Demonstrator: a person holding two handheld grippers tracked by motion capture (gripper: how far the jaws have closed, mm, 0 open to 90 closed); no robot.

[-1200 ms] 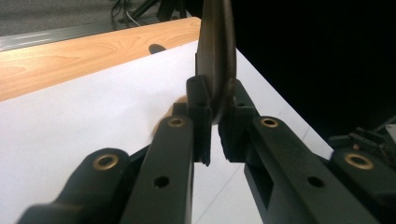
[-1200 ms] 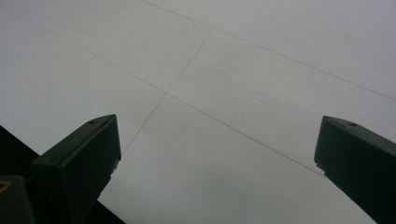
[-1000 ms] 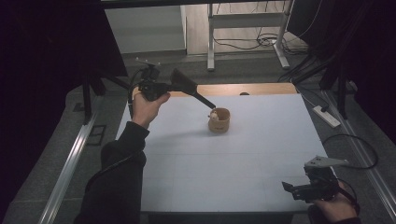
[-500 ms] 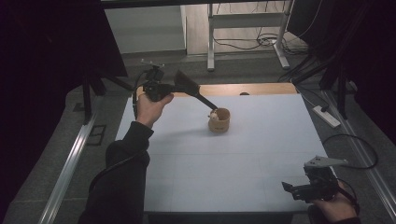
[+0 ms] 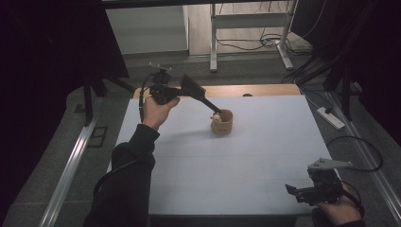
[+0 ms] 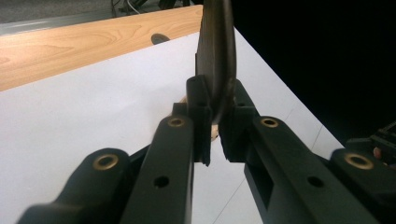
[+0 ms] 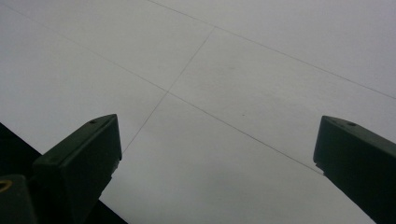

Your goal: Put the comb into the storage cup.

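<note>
A small round wooden cup [image 5: 222, 122] stands on the white table [image 5: 236, 165] at the back middle, with something pale inside. My left gripper [image 5: 204, 98] is held high behind and left of it, shut on a thin dark utensil [image 5: 213, 108] whose far end dips into the cup. In the left gripper view the jaws [image 6: 217, 100] pinch the utensil [image 6: 215, 42] edge-on, and the cup is mostly hidden behind them. My right gripper [image 5: 291, 190] hovers low at the front right corner, open over bare table [image 7: 243, 84], with nothing between its jaws.
A wooden strip [image 5: 255, 90] runs along the table's back edge, with a small dark spot [image 5: 246, 95] on it. Floor rails, a power strip [image 5: 329, 118] and cables lie beyond the table's sides. A metal frame stands behind.
The left hand and its gripper have drifted slightly right, with the utensil's end staying at the cup. The right gripper has barely moved.
</note>
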